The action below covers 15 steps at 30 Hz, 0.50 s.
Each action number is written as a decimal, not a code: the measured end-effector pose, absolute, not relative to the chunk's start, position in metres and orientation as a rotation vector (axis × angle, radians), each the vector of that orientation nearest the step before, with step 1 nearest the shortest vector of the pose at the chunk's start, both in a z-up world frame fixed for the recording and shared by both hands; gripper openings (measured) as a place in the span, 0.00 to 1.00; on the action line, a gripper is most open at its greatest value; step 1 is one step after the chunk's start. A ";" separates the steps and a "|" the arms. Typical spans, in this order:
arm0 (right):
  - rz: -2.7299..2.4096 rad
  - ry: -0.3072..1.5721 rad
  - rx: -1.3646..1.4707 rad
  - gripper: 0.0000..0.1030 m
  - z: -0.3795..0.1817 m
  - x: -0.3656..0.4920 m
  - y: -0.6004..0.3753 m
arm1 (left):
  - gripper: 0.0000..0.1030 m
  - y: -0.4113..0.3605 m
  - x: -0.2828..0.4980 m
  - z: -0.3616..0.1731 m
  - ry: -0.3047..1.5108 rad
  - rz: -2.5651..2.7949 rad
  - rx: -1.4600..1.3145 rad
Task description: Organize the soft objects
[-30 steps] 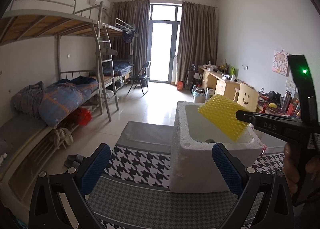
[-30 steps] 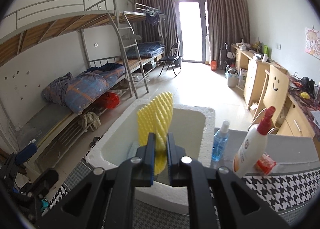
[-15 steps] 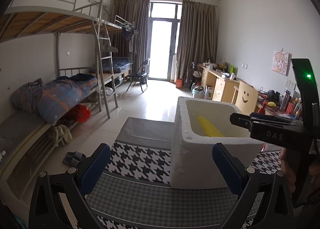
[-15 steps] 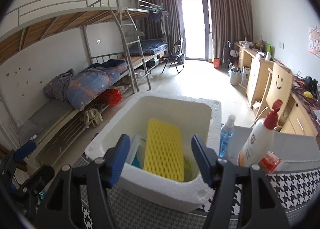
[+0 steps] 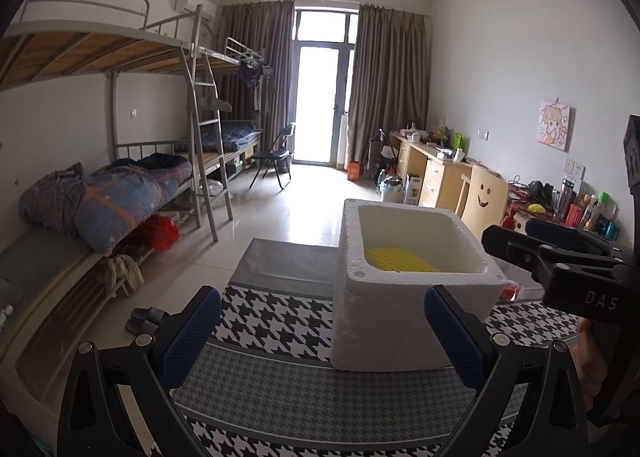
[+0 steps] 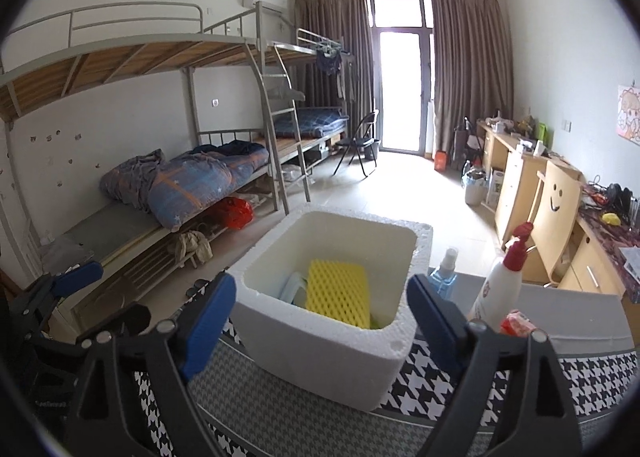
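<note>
A yellow foam mesh pad (image 6: 338, 293) lies inside the white foam box (image 6: 320, 341), leaning on other items there; the same pad (image 5: 400, 263) shows low in the box (image 5: 400, 321) in the left wrist view. My right gripper (image 6: 320, 321) hovers just in front of the box, its jaws still opening and nothing between them. From the left wrist view that right gripper (image 5: 532, 241) sits at the box's right side. My left gripper (image 5: 324, 333) stands open before the box, holding nothing.
The box rests on a houndstooth-patterned cloth (image 6: 592, 377) over a table. A white pump bottle (image 6: 500, 285), a blue spray bottle (image 6: 444, 277) and a red packet (image 6: 516, 325) stand right of the box. Bunk beds (image 6: 180, 185) line the left wall, desks (image 6: 516, 161) the right.
The right gripper let go of the yellow pad, which dropped into the box and settled. The jaws spread wide and the gripper drew back from the box. The left gripper stayed put.
</note>
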State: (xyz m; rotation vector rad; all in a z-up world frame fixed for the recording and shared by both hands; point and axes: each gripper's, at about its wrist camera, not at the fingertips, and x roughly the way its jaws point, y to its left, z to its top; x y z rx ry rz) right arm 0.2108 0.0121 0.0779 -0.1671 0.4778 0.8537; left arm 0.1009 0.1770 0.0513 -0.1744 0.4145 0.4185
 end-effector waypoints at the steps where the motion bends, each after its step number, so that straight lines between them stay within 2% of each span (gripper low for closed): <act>1: 0.853 0.476 -0.160 0.87 0.079 0.209 0.009 | 0.99 0.175 0.099 0.053 0.410 0.420 -0.172; 11: 0.833 0.438 -0.111 0.88 0.088 0.189 -0.022 | 0.99 0.151 0.083 0.069 0.362 0.397 -0.152; 15: 0.815 0.419 -0.091 0.93 0.089 0.182 -0.039 | 0.99 0.139 0.076 0.074 0.336 0.391 -0.147</act>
